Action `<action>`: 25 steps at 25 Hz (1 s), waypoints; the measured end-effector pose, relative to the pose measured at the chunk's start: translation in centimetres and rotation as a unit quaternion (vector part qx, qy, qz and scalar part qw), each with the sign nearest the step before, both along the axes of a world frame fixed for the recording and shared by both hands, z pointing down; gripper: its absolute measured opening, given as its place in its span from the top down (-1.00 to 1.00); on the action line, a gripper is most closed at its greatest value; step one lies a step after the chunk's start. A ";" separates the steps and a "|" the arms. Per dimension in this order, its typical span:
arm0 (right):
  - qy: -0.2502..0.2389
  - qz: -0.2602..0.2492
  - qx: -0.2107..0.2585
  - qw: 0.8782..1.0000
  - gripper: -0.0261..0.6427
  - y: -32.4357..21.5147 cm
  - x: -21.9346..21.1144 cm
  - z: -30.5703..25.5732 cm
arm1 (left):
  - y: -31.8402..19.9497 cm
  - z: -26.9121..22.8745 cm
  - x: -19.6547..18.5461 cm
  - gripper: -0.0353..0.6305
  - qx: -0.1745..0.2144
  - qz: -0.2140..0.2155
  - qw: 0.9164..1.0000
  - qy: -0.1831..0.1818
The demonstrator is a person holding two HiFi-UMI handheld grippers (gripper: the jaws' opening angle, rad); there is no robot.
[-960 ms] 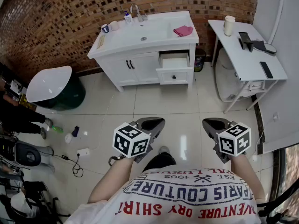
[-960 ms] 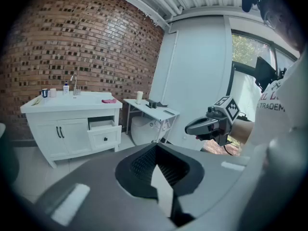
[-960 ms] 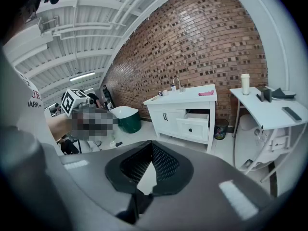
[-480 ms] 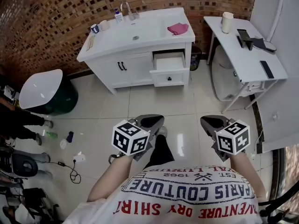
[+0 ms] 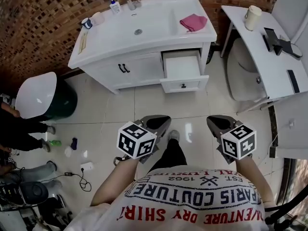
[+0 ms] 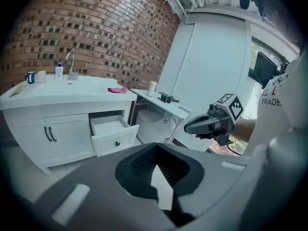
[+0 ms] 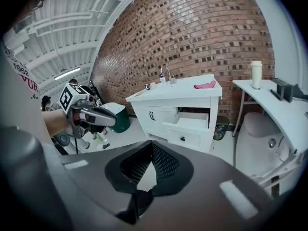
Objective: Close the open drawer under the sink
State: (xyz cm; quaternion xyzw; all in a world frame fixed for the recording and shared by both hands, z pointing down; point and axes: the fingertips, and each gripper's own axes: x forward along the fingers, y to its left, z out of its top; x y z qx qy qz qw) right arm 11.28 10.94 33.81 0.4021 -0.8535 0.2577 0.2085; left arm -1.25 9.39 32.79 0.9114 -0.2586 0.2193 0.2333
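A white vanity [image 5: 139, 67] with a sink stands against the brick wall. Its upper right drawer [image 5: 183, 74] is pulled out, showing a white inside and a small dark knob. Both grippers hang over the tiled floor, well short of the drawer. My left gripper [image 5: 155, 124] is shut and holds nothing; my right gripper [image 5: 217, 125] is also shut and holds nothing. The drawer [image 6: 113, 135] lies ahead to the left in the left gripper view, beyond the left gripper [image 6: 161, 186]. In the right gripper view the drawer [image 7: 190, 128] lies ahead of the right gripper [image 7: 143, 173].
A pink cloth [image 5: 193, 22] lies on the vanity top. At the right stands a white side table [image 5: 269, 61] with a cup [image 5: 252, 16]. A green bin with a white lid [image 5: 41, 98] sits at the left, with people's legs, a cable and small items on the floor.
The view has moved closer to the vanity, so the open drawer looks larger and nearer. Both grippers keep their pose in front of the body, still shut.
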 end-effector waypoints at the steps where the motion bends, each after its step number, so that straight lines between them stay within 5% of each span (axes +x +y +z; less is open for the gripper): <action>1: 0.000 0.003 -0.008 1.000 0.90 -2.0 -0.3 0.3 | -2.0 0.3 -0.4 0.92 -0.008 0.002 1.000 -0.005; 10: 0.008 0.033 -0.083 0.996 0.90 -15.0 -1.6 8.0 | -14.5 6.1 -2.1 0.92 -0.078 0.007 0.997 -0.022; 25: 0.056 0.090 -0.137 0.985 0.90 -26.4 -4.5 22.7 | -21.5 12.0 -4.4 0.92 -0.145 0.024 0.989 0.000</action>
